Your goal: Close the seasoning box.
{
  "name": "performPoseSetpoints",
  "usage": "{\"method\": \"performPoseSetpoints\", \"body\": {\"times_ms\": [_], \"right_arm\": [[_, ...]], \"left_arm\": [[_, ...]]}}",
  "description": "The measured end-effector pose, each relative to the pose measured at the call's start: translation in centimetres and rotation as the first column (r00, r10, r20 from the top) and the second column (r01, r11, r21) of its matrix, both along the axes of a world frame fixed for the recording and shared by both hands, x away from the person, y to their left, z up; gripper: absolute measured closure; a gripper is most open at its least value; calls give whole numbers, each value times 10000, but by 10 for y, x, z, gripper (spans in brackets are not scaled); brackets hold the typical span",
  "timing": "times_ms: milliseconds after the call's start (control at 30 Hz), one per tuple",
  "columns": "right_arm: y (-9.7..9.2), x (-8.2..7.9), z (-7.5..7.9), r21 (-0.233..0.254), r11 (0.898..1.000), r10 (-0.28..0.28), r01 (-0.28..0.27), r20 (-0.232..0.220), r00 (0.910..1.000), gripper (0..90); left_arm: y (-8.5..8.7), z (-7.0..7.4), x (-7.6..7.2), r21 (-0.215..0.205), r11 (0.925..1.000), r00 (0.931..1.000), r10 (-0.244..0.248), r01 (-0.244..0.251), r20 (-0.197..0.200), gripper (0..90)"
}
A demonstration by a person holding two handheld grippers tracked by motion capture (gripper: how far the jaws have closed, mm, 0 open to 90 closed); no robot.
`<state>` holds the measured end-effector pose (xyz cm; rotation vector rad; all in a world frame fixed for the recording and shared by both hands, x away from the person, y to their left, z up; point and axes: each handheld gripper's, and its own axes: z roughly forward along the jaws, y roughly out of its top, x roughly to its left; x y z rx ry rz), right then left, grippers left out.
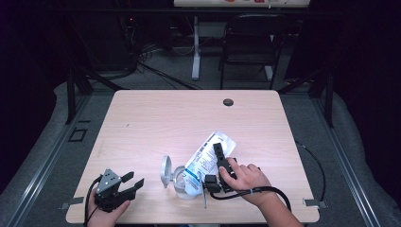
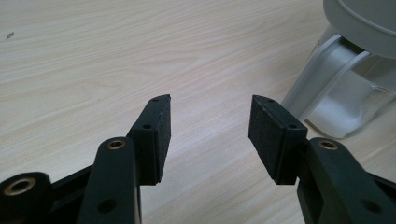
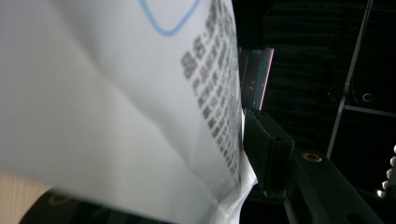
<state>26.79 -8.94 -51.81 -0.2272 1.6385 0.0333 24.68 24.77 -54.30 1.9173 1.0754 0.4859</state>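
Pouch [image 1: 204, 158] is the white bag with small dark print, and it leans over a clear plastic jar [image 1: 182, 182] near the front of the wooden table [image 1: 156, 118]. Its low end seems to dip into the jar's open mouth, but that spot is hard to see. The jar's round grey lid [image 1: 165, 171] is flipped up on its left side, so the jar is already open.

The right gripper [image 1: 220, 163] reaches along the bag from the right. In the right gripper view one black pad [image 3: 261, 140] sits right against the bag's edge [image 3: 140, 116], and the other pad is hidden behind the bag. I think the jaws are pinching the bag.

The left gripper [image 1: 132, 182] rests low at the front left, near the lid but not touching it. Its two jaws are spread wide with nothing between them.

My guess is that the bag is being tipped into the jar. Emptying it and shutting the lid look left to do.
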Motion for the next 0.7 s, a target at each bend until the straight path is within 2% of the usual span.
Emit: {"method": "performPoseSetpoints", "body": {"times_ms": [700], "right_arm": [[0, -1, 0, 22, 10000, -71, 71, -43, 10000, 638]], "left_arm": [[0, 0, 0, -29, 10000, 10000, 5, -5, 41, 499]]}}
